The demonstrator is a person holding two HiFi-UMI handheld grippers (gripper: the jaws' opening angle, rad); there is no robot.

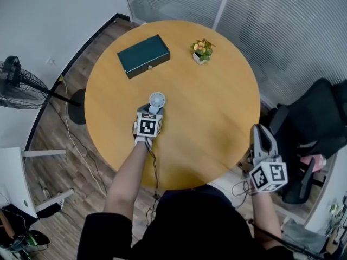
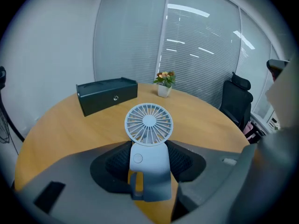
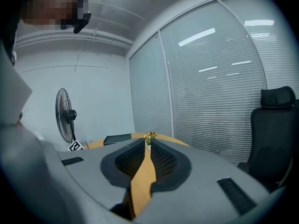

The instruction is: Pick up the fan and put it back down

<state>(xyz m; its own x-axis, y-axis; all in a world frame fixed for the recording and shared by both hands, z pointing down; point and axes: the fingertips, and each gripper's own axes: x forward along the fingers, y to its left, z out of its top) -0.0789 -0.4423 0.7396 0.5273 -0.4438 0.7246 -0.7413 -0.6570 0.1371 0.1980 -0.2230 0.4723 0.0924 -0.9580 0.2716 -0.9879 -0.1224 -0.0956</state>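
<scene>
A small pale blue desk fan (image 1: 156,100) with a round grille is near the middle of the round wooden table (image 1: 217,123). My left gripper (image 1: 152,111) is shut on its body. In the left gripper view the fan (image 2: 148,122) stands upright between the black pads (image 2: 117,160), which touch both of its sides. I cannot tell whether its base rests on the table. My right gripper (image 1: 262,131) hangs off the table's right edge. Its jaws (image 3: 148,146) stand almost together with nothing between them.
A dark green box (image 1: 143,55) and a small potted plant (image 1: 202,50) stand at the table's far side. A black pedestal fan (image 1: 16,83) stands on the floor at the left. A black office chair (image 1: 314,123) is at the right, with blinds on the glass wall behind.
</scene>
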